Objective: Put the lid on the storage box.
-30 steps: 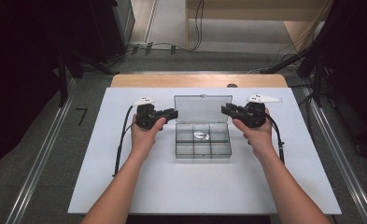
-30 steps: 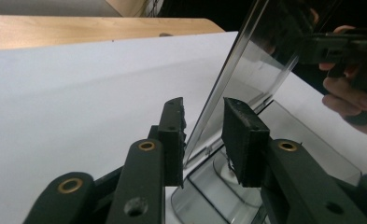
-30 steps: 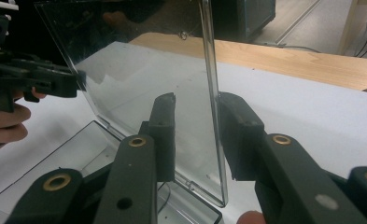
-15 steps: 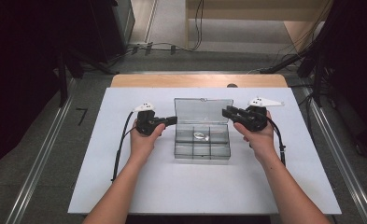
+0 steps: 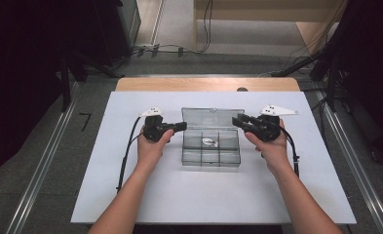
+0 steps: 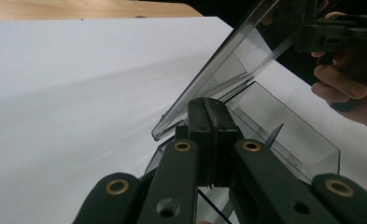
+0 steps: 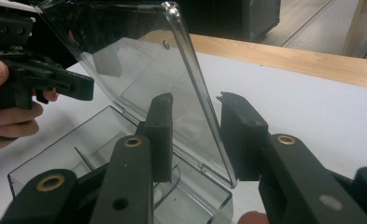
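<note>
my left gripper [image 5: 180,127], jaws pressed together, sits beside the clear plastic compartment box [image 5: 211,155], while my right gripper [image 7: 196,112] spreads its jaws around the raised clear hinged lid [image 7: 144,65].

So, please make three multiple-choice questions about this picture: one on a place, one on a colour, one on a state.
1. Where does the clear box stand?
A. between the two grippers
B. on the floor
C. at the table's left edge

2. What colour is the table surface?
A. white
B. red
C. green

3. How are the right gripper jaws?
A. shut tight together
B. open, astride the lid's edge
C. holding a cup

Answers:
1 A, the high view shows the left gripper and the right one flanking it.
2 A, it looks plainly white.
3 B, the lid edge stands in the gap.
</note>
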`<state>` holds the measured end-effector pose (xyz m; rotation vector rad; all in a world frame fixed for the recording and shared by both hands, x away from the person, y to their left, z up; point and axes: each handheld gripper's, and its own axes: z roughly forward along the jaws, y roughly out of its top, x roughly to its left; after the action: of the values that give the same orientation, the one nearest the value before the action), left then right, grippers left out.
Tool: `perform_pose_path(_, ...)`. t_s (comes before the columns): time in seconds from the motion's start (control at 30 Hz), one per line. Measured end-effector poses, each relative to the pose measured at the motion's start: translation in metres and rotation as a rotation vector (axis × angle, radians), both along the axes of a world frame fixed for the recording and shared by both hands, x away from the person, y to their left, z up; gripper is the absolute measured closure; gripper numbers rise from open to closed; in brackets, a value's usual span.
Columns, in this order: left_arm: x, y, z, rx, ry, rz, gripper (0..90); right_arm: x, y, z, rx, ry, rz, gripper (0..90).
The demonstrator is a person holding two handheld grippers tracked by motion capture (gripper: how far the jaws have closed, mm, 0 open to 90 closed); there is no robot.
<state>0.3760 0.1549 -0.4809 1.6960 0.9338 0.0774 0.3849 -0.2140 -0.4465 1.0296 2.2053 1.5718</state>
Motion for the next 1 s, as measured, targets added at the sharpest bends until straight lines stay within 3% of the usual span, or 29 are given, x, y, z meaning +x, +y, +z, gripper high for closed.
perform_pose_path(0.27, -0.001, 0.000, 0.001, -0.010, -0.003, -0.001, 89.3, -0.005, -0.006, -0.002, -0.016, 0.017, -0.015, 53.8)
perform_pose_path(0.6, -0.003, 0.001, -0.001, -0.020, 0.000, -0.003, 89.3, -0.017, -0.017, -0.012, -0.014, 0.046, -0.020, 55.1)
perform_pose_path(1.0, -0.006, 0.002, -0.001, -0.021, -0.004, -0.010, 89.2, -0.023, -0.011, -0.021, -0.037, 0.084, -0.007, 78.1)
